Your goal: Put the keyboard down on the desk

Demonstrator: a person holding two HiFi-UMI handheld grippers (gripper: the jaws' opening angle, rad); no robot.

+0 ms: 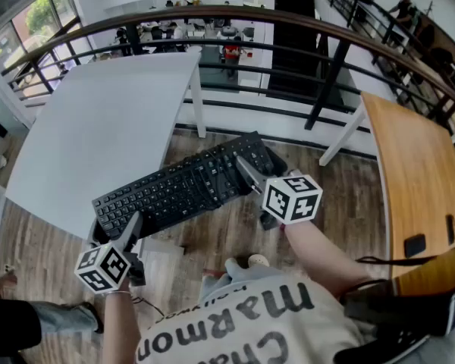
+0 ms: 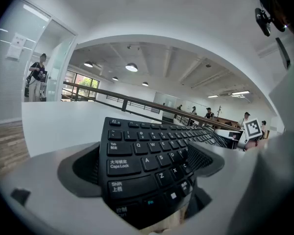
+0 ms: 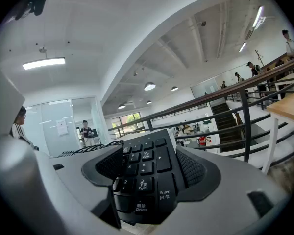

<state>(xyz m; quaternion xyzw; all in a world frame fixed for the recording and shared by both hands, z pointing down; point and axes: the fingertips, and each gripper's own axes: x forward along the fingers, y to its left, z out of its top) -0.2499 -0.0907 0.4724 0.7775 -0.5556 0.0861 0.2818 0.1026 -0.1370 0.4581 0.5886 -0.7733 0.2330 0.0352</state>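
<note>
A black keyboard (image 1: 182, 188) hangs in the air, level, off the near right edge of the white desk (image 1: 98, 127). Most of it is over the wooden floor. My left gripper (image 1: 129, 230) is shut on its left end. In the left gripper view the Caps Lock and Shift keys of the keyboard (image 2: 147, 155) lie between the ribbed pads (image 2: 85, 170). My right gripper (image 1: 250, 174) is shut on the number-pad end. The right gripper view has that end of the keyboard (image 3: 147, 165) clamped between its pads (image 3: 191, 168).
A wooden desk (image 1: 409, 165) stands at the right with a small black object (image 1: 415, 245) on it. A dark railing (image 1: 288, 21) curves behind both desks. Plank floor (image 1: 212, 237) lies below the keyboard. People stand far off in both gripper views.
</note>
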